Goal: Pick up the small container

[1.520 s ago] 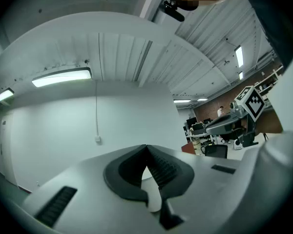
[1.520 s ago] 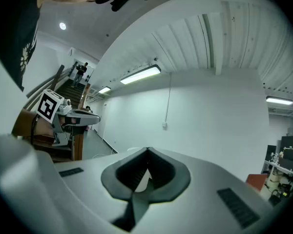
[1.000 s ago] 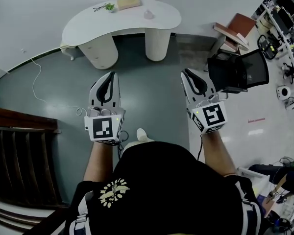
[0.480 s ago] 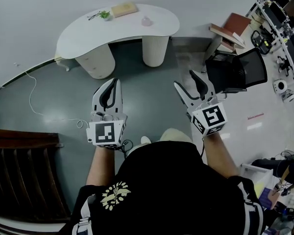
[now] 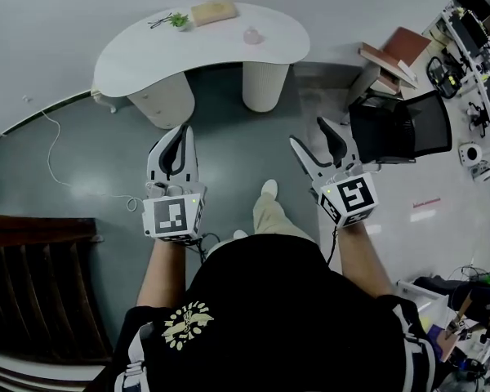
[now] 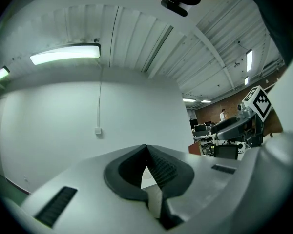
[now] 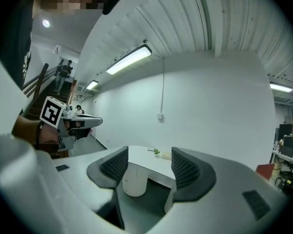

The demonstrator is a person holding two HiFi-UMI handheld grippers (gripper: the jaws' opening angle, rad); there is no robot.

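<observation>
Tools are hanging in both my hands above the glossy grey-green floor. Both are pointing toward the white kidney-shaped worktop, which is standing on two ribbed cream pedestals against the pale wall.

I am holding the left tool with its dark ridged pads pressed together and nothing caught in them. The right tool is spreading its pads apart at this moment, and only air is sitting between them. In the right gripper view I am looking through that gap at the worktop's near edge and one pedestal.

The small pale-pink translucent container is sitting on the worktop toward its right end, well apart from both tools. Farther left on the same surface a flat beige rectangular box is lying. A little green potted plant is standing just beside it.

My light-coloured shoe is showing on the floor between the two tools. A black chair is standing off to the right of the right tool. Dark wooden stairs are showing at the lower left.
</observation>
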